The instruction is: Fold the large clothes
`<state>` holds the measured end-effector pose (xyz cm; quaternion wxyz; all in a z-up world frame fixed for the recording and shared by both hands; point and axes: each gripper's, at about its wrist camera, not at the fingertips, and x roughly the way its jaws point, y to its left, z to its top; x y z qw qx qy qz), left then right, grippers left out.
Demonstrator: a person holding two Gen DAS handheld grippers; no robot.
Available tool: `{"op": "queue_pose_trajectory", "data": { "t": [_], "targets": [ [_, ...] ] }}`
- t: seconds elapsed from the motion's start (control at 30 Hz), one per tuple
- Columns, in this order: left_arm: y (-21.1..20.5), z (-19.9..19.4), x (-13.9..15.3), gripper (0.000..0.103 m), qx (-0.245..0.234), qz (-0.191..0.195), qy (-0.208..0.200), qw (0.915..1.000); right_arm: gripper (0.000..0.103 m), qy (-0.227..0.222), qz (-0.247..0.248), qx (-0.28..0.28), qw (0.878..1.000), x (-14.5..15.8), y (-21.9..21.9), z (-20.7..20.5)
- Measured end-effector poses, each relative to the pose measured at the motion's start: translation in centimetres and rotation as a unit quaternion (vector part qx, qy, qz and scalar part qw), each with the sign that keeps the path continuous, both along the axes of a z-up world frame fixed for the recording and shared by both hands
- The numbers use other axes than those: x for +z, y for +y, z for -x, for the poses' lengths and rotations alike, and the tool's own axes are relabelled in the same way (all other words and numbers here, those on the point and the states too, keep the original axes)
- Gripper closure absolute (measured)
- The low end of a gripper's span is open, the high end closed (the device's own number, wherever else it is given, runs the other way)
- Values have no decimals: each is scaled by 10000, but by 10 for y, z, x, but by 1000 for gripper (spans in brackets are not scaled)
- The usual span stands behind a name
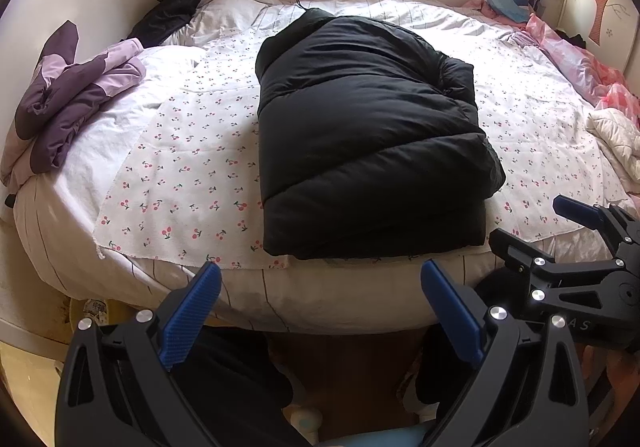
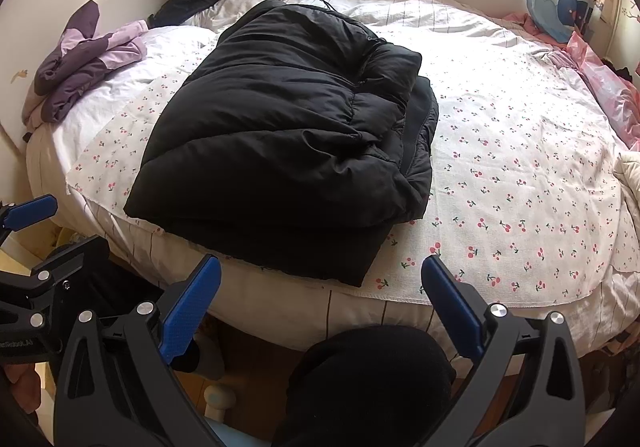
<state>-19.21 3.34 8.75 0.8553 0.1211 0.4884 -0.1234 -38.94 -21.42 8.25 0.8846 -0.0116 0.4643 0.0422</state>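
The left gripper (image 1: 320, 311) hangs just off the near edge of the bed (image 1: 340, 299), its blue pads spread wide with nothing between them. The right gripper (image 2: 320, 307) sits beside it, equally spread and empty, also short of the mattress. Neither touches cloth.

The black puffer jacket (image 2: 288, 135) lies on the cherry-print sheet (image 2: 520, 175) near the bed's front edge, roughly midway along it, already gathered into a thick rectangular bundle. Its right side shows stacked layers and a loose strip poking out; whether that is a sleeve or a hem is hard to tell from here.

The step in hand looks like a final tidy or one more fold. To do it well, each gripper should go in low at a near corner of the bundle, pinching through all layers, since padded fabric slips and springs back. Lift both corners evenly, carry them toward the far edge, then press down to flatten.

A purple garment (image 1: 72, 95) sits at the bed's left edge, well apart.
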Motion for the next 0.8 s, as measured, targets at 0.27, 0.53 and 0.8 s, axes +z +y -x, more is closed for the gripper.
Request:
{"op": "queue_pose_trajectory", "data": {
  "t": [0.27, 0.53, 0.8],
  "targets": [
    [3, -3, -3, 7, 50, 3, 38, 10000, 6, 23, 81, -32, 10000, 0, -1, -1],
    [3, -3, -5, 7, 33, 52, 81, 9999, 6, 78, 130, -19, 9999, -3, 1, -2],
    [2, -4, -9, 7, 12, 132, 211, 9997, 6, 132, 148, -36, 9998, -5, 0, -5]
  ]
}}
